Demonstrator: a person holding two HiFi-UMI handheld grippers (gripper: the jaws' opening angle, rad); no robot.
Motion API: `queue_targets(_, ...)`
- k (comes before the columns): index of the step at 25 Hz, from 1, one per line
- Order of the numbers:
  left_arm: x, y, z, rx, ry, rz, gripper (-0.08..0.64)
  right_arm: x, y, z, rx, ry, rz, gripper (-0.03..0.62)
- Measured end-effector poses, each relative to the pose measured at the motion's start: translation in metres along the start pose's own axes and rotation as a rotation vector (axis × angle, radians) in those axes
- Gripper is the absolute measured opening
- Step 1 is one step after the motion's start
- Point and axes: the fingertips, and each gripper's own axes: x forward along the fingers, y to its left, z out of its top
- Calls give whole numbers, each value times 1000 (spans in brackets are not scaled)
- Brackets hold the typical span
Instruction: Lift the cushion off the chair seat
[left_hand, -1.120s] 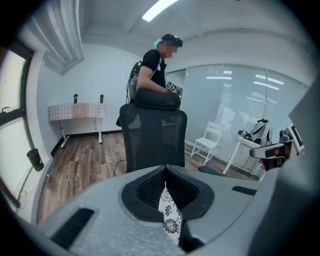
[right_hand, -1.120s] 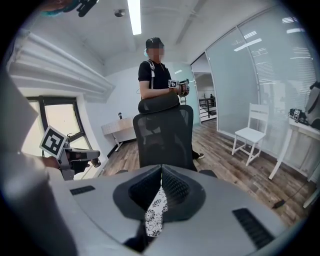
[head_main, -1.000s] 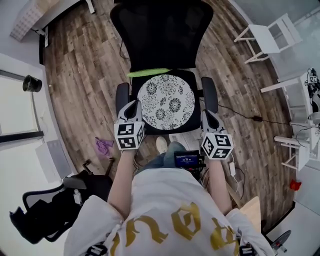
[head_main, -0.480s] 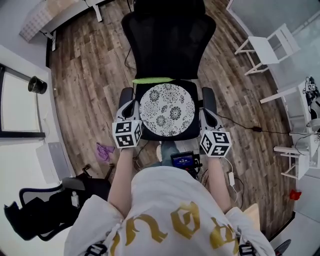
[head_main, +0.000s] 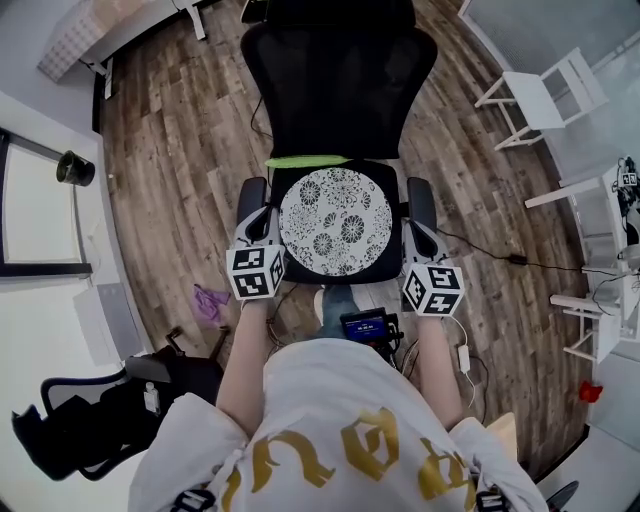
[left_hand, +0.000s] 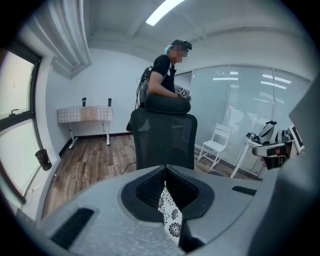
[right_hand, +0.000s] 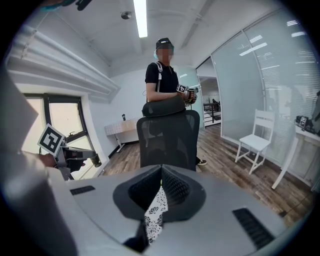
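A round white cushion (head_main: 335, 220) with a black flower print lies flat on the seat of a black mesh office chair (head_main: 340, 80). My left gripper (head_main: 265, 215) hangs over the chair's left armrest, just beside the cushion's left edge, and is shut on nothing. Over the right armrest my right gripper (head_main: 415, 226) is likewise shut and empty. In the left gripper view the closed tips (left_hand: 165, 167) meet, and a sliver of the cushion (left_hand: 171, 215) shows below them. The right gripper view gives the same picture, with the gripper (right_hand: 161, 167) shut above the cushion (right_hand: 154, 215).
A green strip (head_main: 305, 160) lies at the back of the seat. A person (left_hand: 162, 75) stands behind the chair's backrest. A white chair (head_main: 545, 75) is at the far right, a second black chair (head_main: 90, 420) at the near left. A purple scrap (head_main: 208, 300) and a cable (head_main: 480, 248) lie on the wooden floor.
The head view has shifted a little, so the chair sits slightly higher and smaller. Both grippers have stayed beside the armrests, shut throughout.
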Motion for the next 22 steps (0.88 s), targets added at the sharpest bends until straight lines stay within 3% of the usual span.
queue_targets(12,44,-2,-34,-16,92,-8,12,44,-21,-27,18,95,6,12)
queue_targets(17,64,1,-44,60,102,11,12,69,-27,-42,30,130,29,14)
queue_targets(22,87,8,-68,27,178,0,12,94,-35,-57,24,186,29,14)
